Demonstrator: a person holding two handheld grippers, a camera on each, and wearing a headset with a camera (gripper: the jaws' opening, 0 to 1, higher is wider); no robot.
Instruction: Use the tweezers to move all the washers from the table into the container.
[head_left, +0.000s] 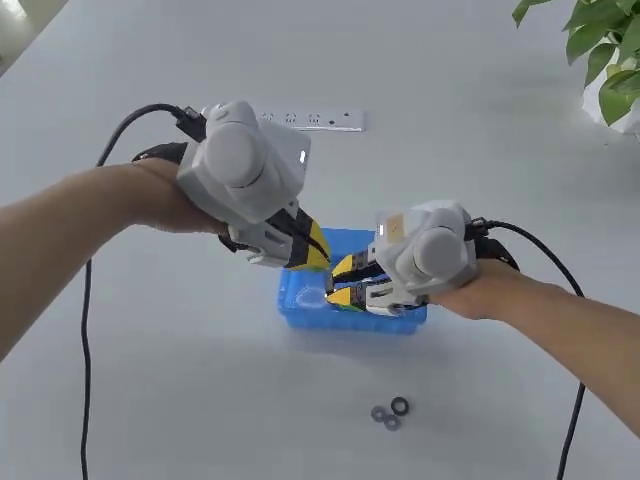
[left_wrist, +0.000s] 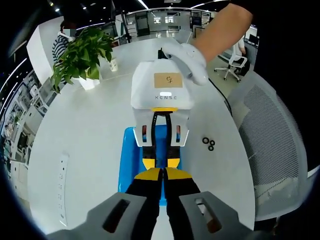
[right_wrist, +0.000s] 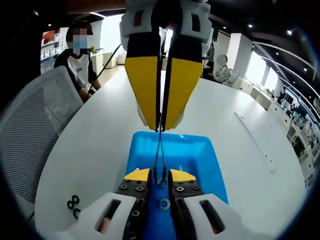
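Left gripper (head_left: 315, 250): you hold it from the far left, angled down over the box. Jaws pressed together on the upper end of the tweezers (right_wrist: 160, 150). That grip carries the tool and aims its points down into the box.

Tweezers: one pair. The legs run from the left jaws down into the gap between the right jaws.

Box (head_left: 300, 310): one, blue, open-topped, mid-table. Both grippers meet over it, likely so that anything let go falls inside.

Right gripper (head_left: 345, 282): you bring it in from the right, low over the box. Jaws stand a narrow gap apart, one on each side of the tweezer legs near the points. Cannot tell whether they squeeze the legs or only flank them. Judged purpose: this hand works the pinch while the left steadies the tool.

Washers in the box: one (right_wrist: 164, 203) lies flat on the floor at the near end. A second ring-like shape sits at the tweezer points; not sure of it.

Washers on the table (head_left: 390, 411): three, dark, touching in a cluster, near side, well apart from the box. Three left to move.
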